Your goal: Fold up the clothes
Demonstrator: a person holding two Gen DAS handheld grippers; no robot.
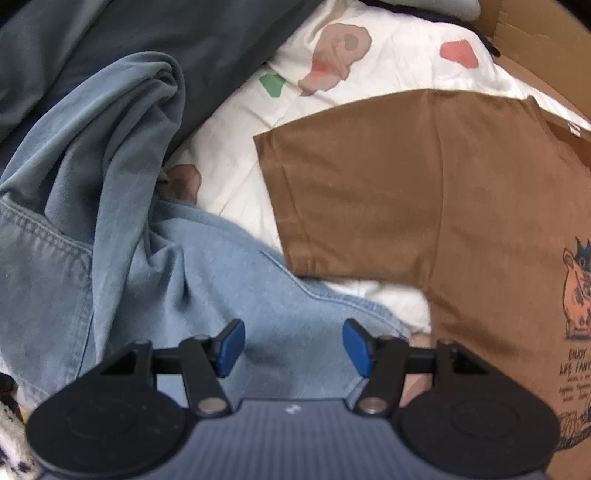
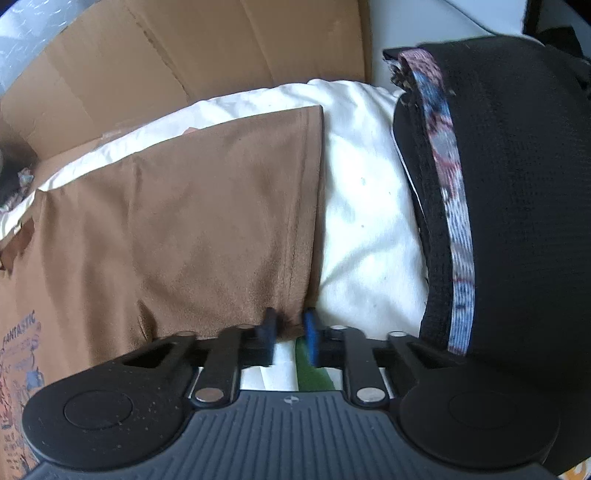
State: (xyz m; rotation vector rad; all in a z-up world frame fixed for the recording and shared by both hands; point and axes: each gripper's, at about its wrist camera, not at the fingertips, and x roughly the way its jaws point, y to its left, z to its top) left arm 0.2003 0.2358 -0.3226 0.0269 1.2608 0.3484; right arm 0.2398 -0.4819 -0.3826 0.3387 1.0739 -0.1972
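A brown T-shirt (image 1: 424, 192) with an orange cartoon print lies spread flat on a white quilt (image 1: 236, 155). In the left wrist view its left sleeve points toward the upper left. My left gripper (image 1: 293, 347) is open and empty above light blue denim (image 1: 236, 273), left of the shirt's body. In the right wrist view the shirt's other sleeve (image 2: 221, 221) lies flat on the quilt (image 2: 365, 221). My right gripper (image 2: 290, 338) is nearly closed, pinching the lower corner of that sleeve's hem.
A crumpled blue-grey garment (image 1: 110, 122) and a dark garment (image 1: 155, 33) lie left of the shirt. Cardboard (image 2: 177, 59) stands behind the quilt. A folded black garment with a patterned band (image 2: 517, 203) sits right of the sleeve.
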